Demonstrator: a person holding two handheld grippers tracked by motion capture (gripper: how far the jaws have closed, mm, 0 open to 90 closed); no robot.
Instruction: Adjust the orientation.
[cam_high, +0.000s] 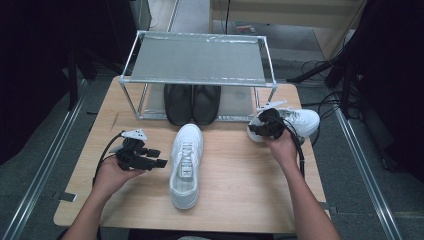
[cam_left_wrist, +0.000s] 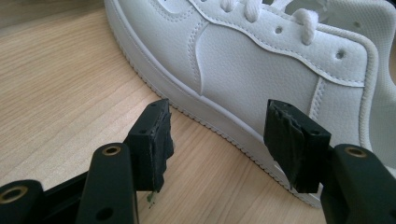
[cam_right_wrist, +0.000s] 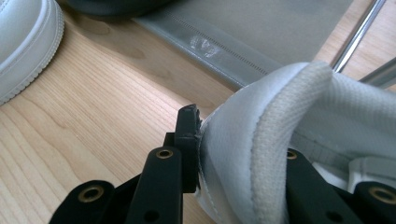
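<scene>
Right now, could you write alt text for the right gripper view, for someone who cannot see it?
The right hand-held gripper clamps the padded heel collar of a white sneaker, one black jaw outside, the other inside the shoe. Beyond it lie the wooden table, a second white sneaker at upper left, and the grey base of a metal rack.

Both forearms are bare, with no sleeve in the high view. The left gripper (cam_high: 161, 163) is black, topped by a grey three-cornered plate (cam_high: 134, 134), and a black cable (cam_high: 101, 159) loops from it. Its two black jaws carry blocky, worn rubber pads (cam_left_wrist: 158, 140) and brass-ringed screw holes. The right gripper (cam_right_wrist: 243, 144) is black too, with the same brass eyelets and a black cable (cam_high: 300, 150).
</scene>
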